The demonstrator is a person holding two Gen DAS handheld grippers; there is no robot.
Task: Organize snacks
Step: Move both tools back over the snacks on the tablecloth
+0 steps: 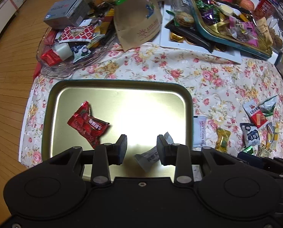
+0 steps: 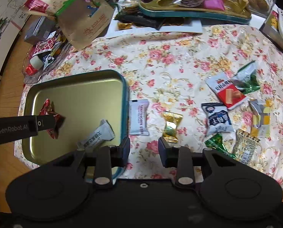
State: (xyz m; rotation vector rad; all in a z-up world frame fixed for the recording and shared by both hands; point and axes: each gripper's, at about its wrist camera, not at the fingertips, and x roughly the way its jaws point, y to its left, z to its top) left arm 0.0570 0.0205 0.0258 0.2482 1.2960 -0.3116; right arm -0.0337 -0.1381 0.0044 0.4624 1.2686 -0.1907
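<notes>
A gold tin tray with a teal rim (image 1: 120,82) (image 2: 125,95) lies on the floral cloth. In it lie a red snack packet (image 1: 87,124) (image 2: 51,117) and a grey-white packet (image 1: 151,156) (image 2: 98,134). My left gripper (image 1: 141,147) hovers open and empty over the tray, above the grey packet; one of its fingers (image 2: 36,125) shows in the right wrist view. My right gripper (image 2: 144,149) is open and empty over the cloth, just right of the tray. Loose snacks lie beyond it: a white sachet (image 2: 139,116), a gold candy (image 2: 170,126), a blue-white packet (image 2: 216,118), a red-white packet (image 2: 226,90).
A glass dish (image 1: 52,70) of snacks sits at the far left by a brown paper bag (image 1: 139,19). A second teal tray (image 1: 230,41) full of sweets rests on a white board at the back. Green and yellow packets (image 2: 246,77) lie at the right. Wooden floor lies left.
</notes>
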